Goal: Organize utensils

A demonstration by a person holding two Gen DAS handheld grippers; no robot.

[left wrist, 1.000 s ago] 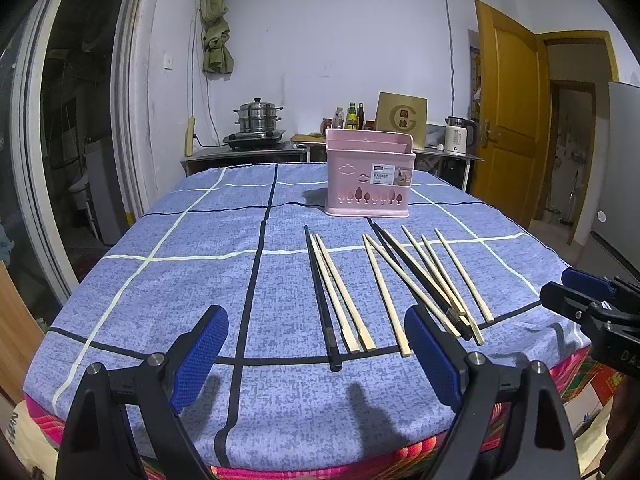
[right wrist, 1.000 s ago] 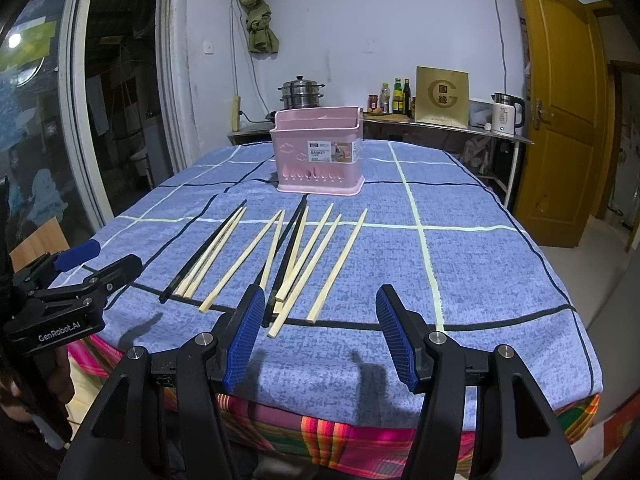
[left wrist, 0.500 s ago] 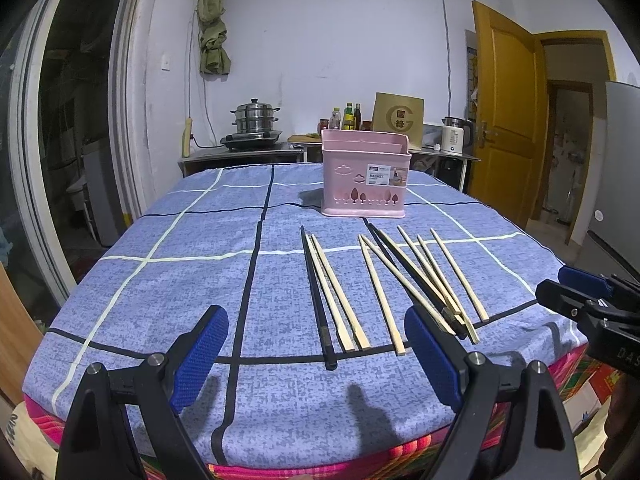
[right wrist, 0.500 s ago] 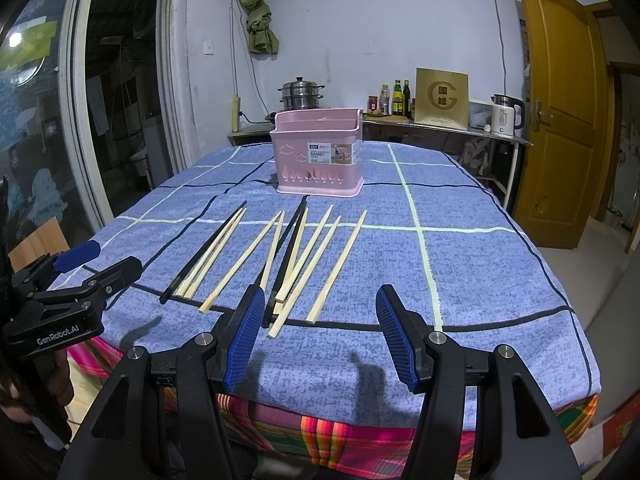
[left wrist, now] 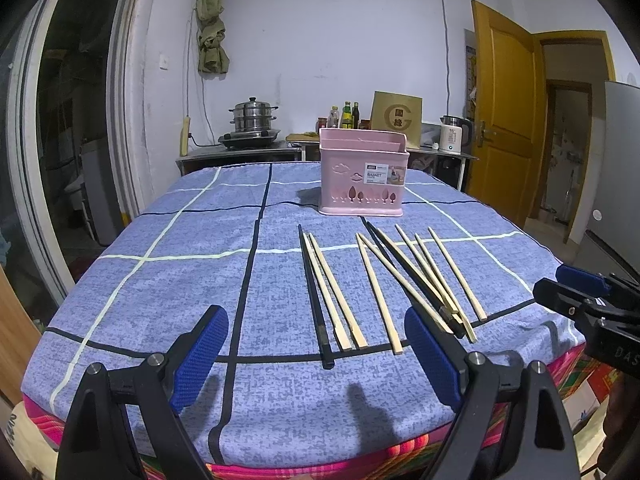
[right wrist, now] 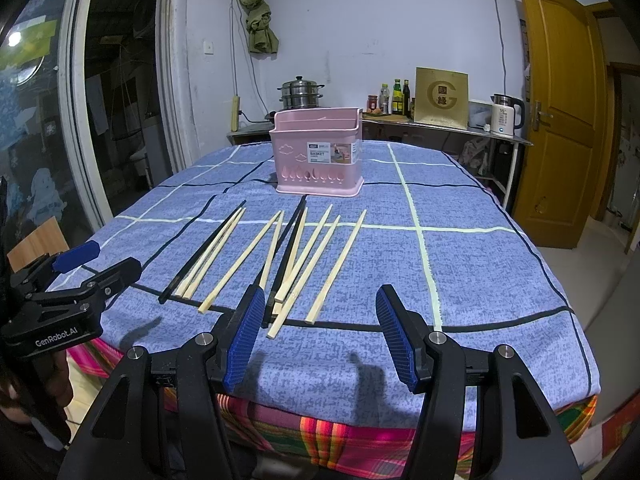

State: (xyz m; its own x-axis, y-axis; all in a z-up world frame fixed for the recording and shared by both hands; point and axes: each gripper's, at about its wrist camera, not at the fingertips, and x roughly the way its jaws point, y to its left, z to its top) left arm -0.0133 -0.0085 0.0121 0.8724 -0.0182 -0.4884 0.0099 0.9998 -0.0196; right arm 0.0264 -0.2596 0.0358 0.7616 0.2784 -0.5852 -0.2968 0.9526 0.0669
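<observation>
A pink plastic basket with little tree-shaped holes stands upright on a table with a blue checked cloth. It is the landmark here. In front of the basket, nearer the cameras, lie the long thin chopsticks in a loose row, all flat on the cloth. Most are pale wooden chopsticks, and two are black chopsticks. Some of them cross or touch each other (the ones to the right of the basket's middle, in the left wrist view).

The left gripper hangs over the table edge, well in front of the basket. Its two blue pads are spread wide apart and hold nothing. The right gripper is also in front of the basket, with its pads spread wide and nothing between them.

The left wrist view shows the right gripper from the side, at the far right edge. The right wrist view shows the left gripper at the far left, with white letters on its black body. It also shows more of the bright striped cloth hanging below the blue one. Behind the basket, a steel pot sits by the wall.
</observation>
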